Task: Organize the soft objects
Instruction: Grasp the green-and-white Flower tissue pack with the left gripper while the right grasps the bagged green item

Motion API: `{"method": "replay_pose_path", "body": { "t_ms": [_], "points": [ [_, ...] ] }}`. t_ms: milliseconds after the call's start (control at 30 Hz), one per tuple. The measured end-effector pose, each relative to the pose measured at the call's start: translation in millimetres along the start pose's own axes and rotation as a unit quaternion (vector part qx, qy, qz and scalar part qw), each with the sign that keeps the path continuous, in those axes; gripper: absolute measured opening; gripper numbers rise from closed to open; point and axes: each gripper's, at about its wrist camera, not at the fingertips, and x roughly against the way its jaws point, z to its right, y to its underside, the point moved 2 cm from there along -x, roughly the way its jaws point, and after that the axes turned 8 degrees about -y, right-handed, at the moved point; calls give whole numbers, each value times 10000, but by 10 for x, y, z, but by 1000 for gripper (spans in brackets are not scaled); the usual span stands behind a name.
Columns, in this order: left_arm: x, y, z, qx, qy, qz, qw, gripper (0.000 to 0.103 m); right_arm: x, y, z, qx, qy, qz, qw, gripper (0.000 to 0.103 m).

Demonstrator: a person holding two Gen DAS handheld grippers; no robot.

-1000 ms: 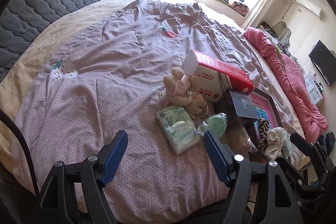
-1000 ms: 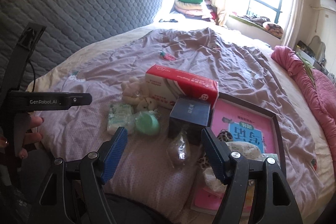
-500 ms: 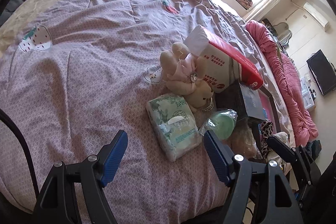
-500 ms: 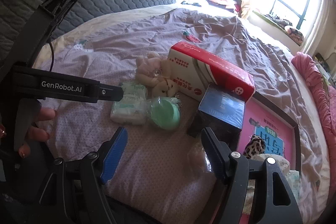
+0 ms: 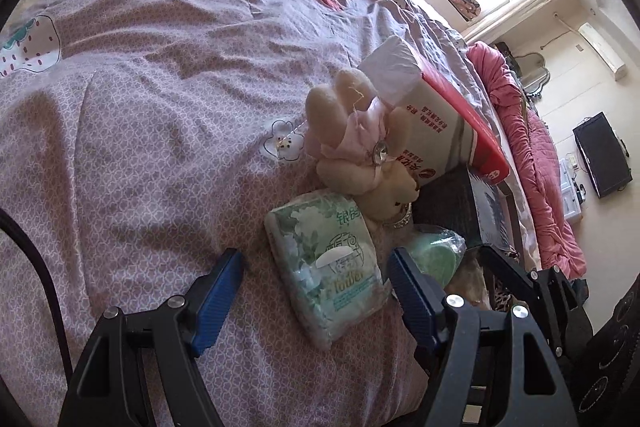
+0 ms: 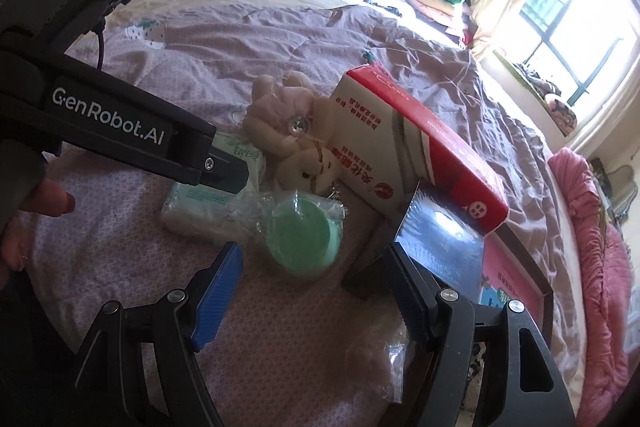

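Your left gripper (image 5: 314,287) hangs wide and empty over the tissue pack (image 5: 326,267) on the bedspread (image 5: 140,107); close too shallow and the slick wrapper may slip out. The plush bunny (image 5: 360,147) leans on the red box (image 5: 436,131). Your right gripper (image 6: 314,285), also wide and empty, frames the bagged green sponge (image 6: 304,231); it could snag loose plastic.
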Motion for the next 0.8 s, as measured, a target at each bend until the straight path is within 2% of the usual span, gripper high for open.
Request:
{"method": "replay_pose_path", "body": {
  "t_ms": [300,533,633,700,800],
  "points": [
    [-116,-39,121,-355,-223,-8,9991,74,-228,-66,-33,397,77,-69,9992,74],
    [-171,-82,139,-362,-232,39,9991,73,-344,-71,-1,209,-123,-114,9996,53],
    [-191,-82,172,-439,-307,80,9985,73,-336,-73,31,112,-170,-51,9998,52],
    [-212,-89,211,-548,-443,111,9975,67,-313,-73,74,-18,-233,12,9997,51],
    [-242,-86,258,-725,-605,140,9954,64,-274,-53,126,-222,-353,44,9991,50]
  ]
}}
